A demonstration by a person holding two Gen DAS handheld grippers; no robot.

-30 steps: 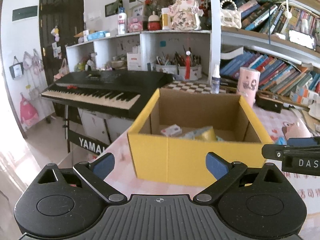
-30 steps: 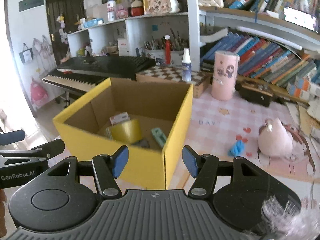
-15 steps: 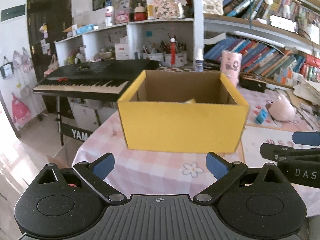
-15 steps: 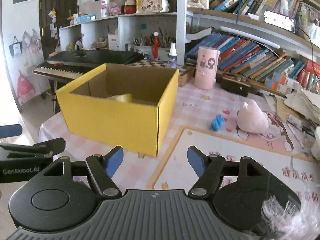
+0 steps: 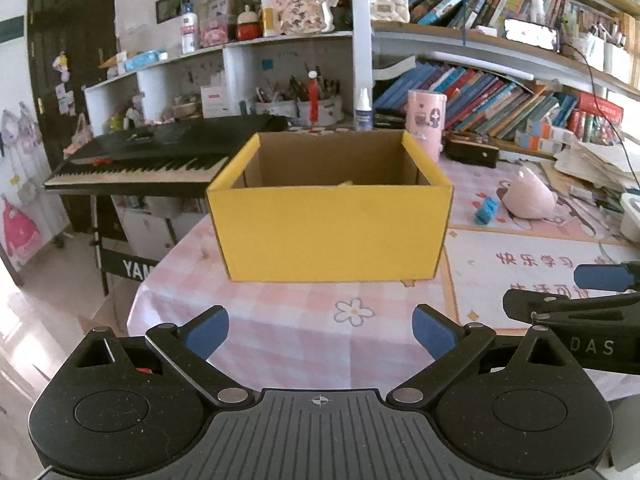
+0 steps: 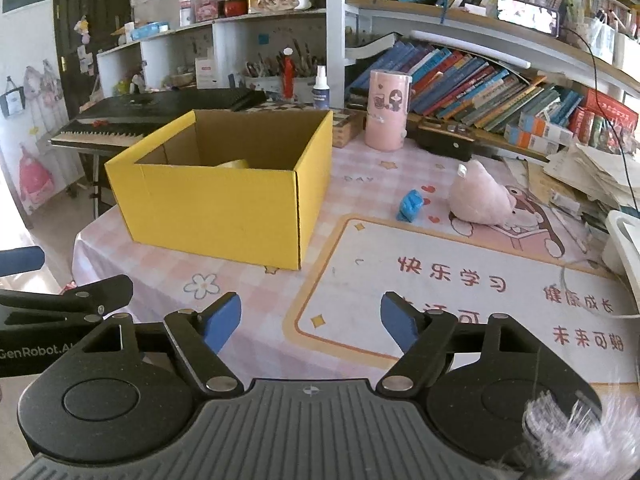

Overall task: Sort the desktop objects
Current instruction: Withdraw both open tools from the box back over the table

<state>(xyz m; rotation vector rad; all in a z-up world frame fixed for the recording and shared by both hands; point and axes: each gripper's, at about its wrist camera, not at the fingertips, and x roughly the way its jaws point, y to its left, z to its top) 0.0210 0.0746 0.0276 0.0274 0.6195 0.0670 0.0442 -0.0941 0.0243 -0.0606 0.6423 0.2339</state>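
A yellow cardboard box stands open on the pink checked tablecloth, with a yellow tape roll peeking over its rim. A small blue object and a pink plush toy lie to the right of the box. My left gripper is open and empty, held back from the box over the table's near edge. My right gripper is empty, its jaws opening, over the printed mat to the box's right.
A printed mat covers the table's right part. A pink cylinder, a spray bottle, a black case and paper stacks line the back. A keyboard piano stands left of the table, bookshelves behind.
Both grippers have pulled back from the box, which now looks smaller and farther away. The right gripper's jaws have spread wider. The left gripper's jaws stayed open.
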